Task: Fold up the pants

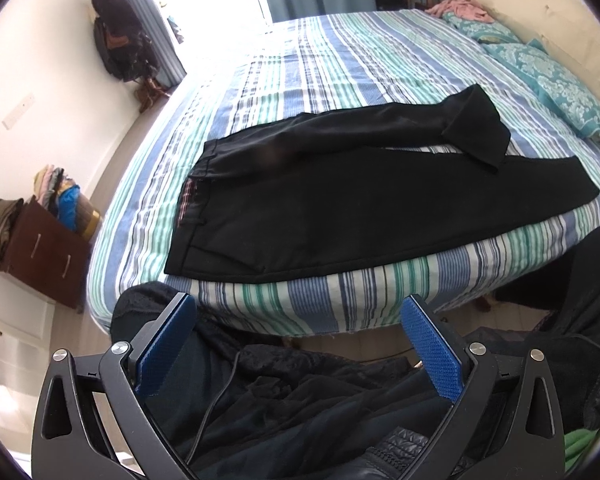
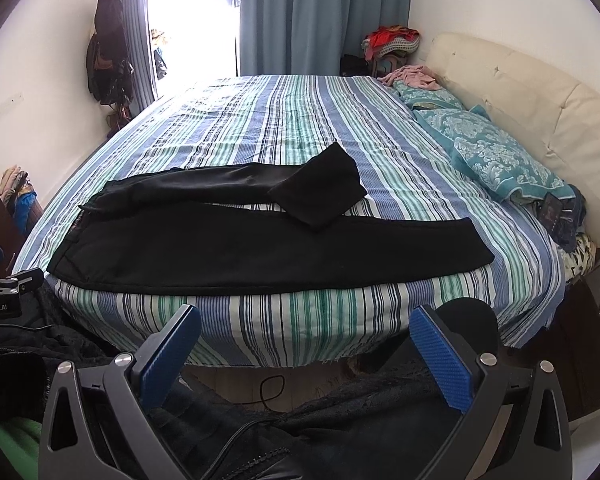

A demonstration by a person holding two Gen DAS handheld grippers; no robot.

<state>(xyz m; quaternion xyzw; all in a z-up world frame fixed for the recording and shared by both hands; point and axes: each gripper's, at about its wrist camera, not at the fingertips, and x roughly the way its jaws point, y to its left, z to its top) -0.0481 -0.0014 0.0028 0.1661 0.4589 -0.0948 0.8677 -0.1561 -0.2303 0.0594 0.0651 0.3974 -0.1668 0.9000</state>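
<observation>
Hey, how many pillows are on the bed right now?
2, both teal patterned, along the headboard side: a near pillow and a far pillow beside pink clothes. More may be hidden.

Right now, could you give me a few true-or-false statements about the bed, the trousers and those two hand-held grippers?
1. The black fabric pants lie on the striped blue-green bedsheet. True.
2. Both pant legs lie straight. False: the far leg's end is folded back.
3. The left hand-held gripper clamps the waistband. False: it is open, short of the bed.
4. The right hand-held gripper is open and holds nothing. True.
5. The teal patterned pillow rests on the pants. False: it lies apart, by the cream headboard.
</observation>
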